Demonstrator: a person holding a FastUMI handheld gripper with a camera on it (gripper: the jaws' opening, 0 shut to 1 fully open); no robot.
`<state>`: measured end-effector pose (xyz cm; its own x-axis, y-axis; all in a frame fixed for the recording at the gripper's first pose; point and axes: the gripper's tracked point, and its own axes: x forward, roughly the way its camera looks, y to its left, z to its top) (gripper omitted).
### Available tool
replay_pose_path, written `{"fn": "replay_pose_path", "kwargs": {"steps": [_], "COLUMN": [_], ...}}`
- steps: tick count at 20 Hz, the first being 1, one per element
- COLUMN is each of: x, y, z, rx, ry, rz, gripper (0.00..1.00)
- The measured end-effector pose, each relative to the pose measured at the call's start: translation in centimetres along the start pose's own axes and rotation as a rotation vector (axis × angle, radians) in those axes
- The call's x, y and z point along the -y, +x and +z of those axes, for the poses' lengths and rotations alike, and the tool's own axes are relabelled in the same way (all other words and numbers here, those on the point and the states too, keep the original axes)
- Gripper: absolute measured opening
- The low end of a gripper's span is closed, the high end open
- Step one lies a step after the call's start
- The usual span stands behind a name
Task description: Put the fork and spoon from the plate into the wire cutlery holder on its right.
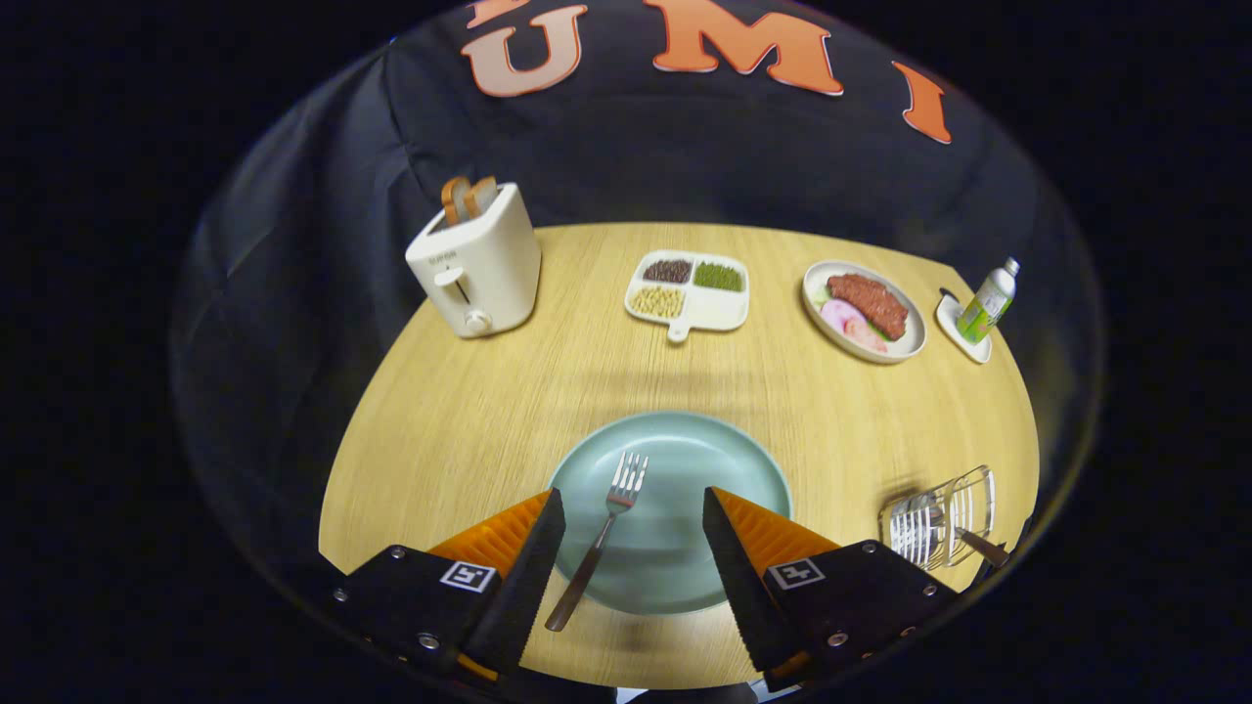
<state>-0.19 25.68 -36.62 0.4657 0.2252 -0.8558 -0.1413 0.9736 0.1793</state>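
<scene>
A pale green plate (pixel 714 460) lies on the wooden table just ahead of my fingers. A metal fork (pixel 602 533) rests on it, tines pointing away, its handle hanging over the near rim. My gripper (pixel 634 513) hovers open above the plate, the fork lying between the fingers and closer to the left one. Neither finger touches it. To the right of the plate stands the wire cutlery holder (pixel 939 518), with a brown-handled utensil (pixel 978 546) lying in it; I cannot tell which utensil it is.
At the back of the table stand a white toaster (pixel 476 264) with bread, a divided tray (pixel 688 291) of beans, a plate of food (pixel 864 311), and a bottle (pixel 988 301) on a small coaster. The table's near edge runs just under my fingers.
</scene>
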Motion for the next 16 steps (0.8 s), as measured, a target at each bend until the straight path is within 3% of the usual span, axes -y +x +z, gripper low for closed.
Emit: {"fn": "replay_pose_path", "kwargs": {"steps": [9,13,16], "x": [-1.6,-1.4,-1.2], "y": [5.0,6.0,6.5], "z": [-6.5,-7.1,-7.7], "rx": [-0.303,-0.359,-0.396], "ry": [-0.060,-0.012,0.034], "rz": [-0.016,-0.029,-0.035], "gripper": [0.74,0.56,0.24]}}
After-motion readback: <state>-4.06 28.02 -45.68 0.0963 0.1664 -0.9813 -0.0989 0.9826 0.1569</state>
